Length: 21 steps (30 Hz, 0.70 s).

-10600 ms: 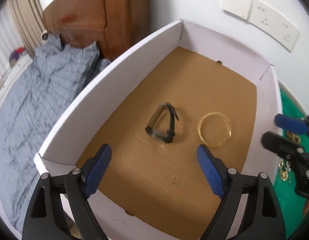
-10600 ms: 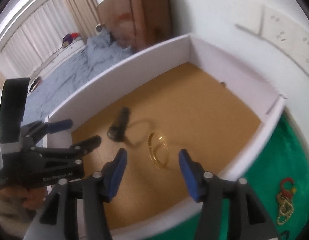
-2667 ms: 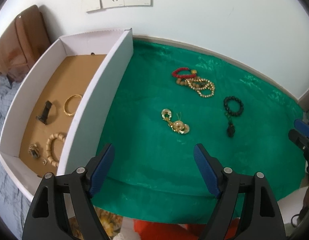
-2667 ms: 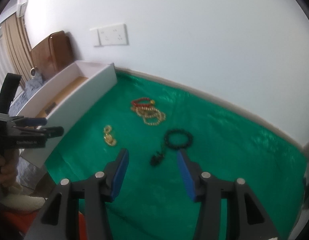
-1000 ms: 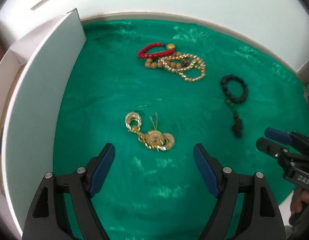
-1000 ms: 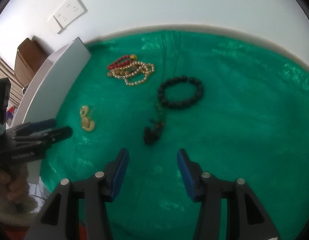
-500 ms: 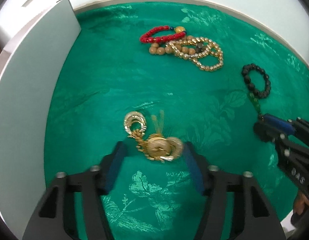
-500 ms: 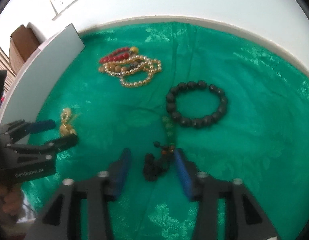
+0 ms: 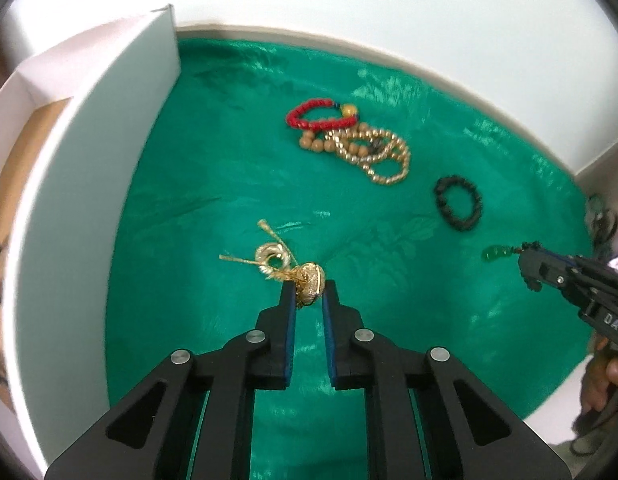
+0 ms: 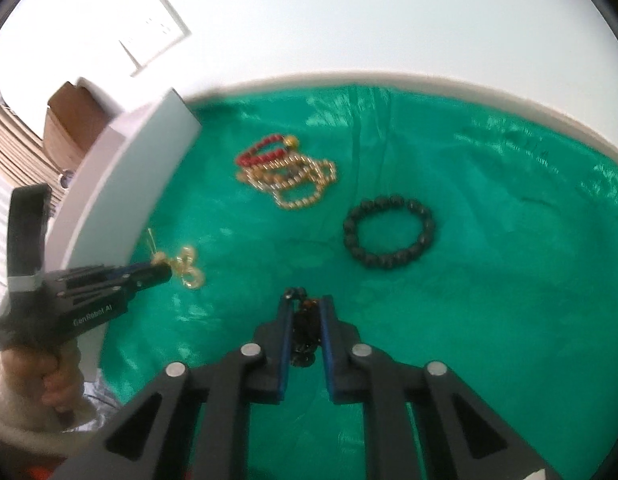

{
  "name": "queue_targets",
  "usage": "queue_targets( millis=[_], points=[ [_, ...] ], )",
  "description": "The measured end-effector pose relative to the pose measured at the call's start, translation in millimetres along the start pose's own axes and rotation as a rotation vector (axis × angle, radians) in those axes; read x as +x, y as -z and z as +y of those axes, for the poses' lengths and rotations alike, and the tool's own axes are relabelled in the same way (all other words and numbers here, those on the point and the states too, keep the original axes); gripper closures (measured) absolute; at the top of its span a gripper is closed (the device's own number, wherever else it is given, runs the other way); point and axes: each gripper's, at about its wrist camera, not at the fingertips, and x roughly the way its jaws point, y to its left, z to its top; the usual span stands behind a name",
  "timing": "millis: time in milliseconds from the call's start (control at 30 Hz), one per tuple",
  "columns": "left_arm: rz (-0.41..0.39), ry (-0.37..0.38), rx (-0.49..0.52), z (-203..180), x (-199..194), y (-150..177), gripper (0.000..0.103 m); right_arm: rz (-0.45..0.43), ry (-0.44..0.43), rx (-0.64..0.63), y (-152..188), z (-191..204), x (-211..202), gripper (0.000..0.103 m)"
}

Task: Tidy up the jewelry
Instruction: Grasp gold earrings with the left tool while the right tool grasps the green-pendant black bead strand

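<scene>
Left wrist view first, reading left to right: the white box (image 9: pixel 89 184) sits along the left edge with its brown cardboard floor peeking in, then the green cloth (image 9: pixel 213 168) over the bench, and in the middle the left gripper (image 9: pixel 309 294) with its jaws closing down narrow on the gold earring cluster (image 9: pixel 305 276). The pads already pinch the round gold piece, while the ring and tassel bits hang off to the left of the jaws. Further right lie the red bead bracelet (image 9: pixel 321 114) tangled against the gold bead strand (image 9: pixel 383 156), then a black bead bracelet (image 9: pixel 457 203) lying apart on the cloth.

Right wrist view, same order: the person's left hand (image 10: pixel 49 376) grips its tool at the far left, and the right gripper (image 10: pixel 305 314) is also closing, jaws narrow, with a dark beaded pendant (image 10: pixel 305 332) caught between the pads (in the left view a green charm (image 9: pixel 495 255) sticks out of its tip). I can't tell whether it's attached to the black bracelet.

So I'd say this is the pick-up step for two pieces at once. Next move, my guess: lift both clear without snagging the dangly bits, carry them left over the box wall, and set them down on the cardboard.
</scene>
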Motion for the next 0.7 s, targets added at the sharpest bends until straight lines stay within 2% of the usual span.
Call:
queue_targets(
  millis=[333,567,700],
  points=[
    [-0.063,-0.012,-0.065,9,-61,6,0.093,-0.011,-0.041,-0.069,-5,19,-23,0.09],
    [-0.089,-0.122,-0.042,6,-83,13,0.093,-0.004,-0.079,-0.141,-10,50,-26,0.09],
    [-0.08,-0.154,-0.05,11,-85,17,0.093,-0.009,-0.09,-0.174,-13,64,-27,0.09]
  ],
)
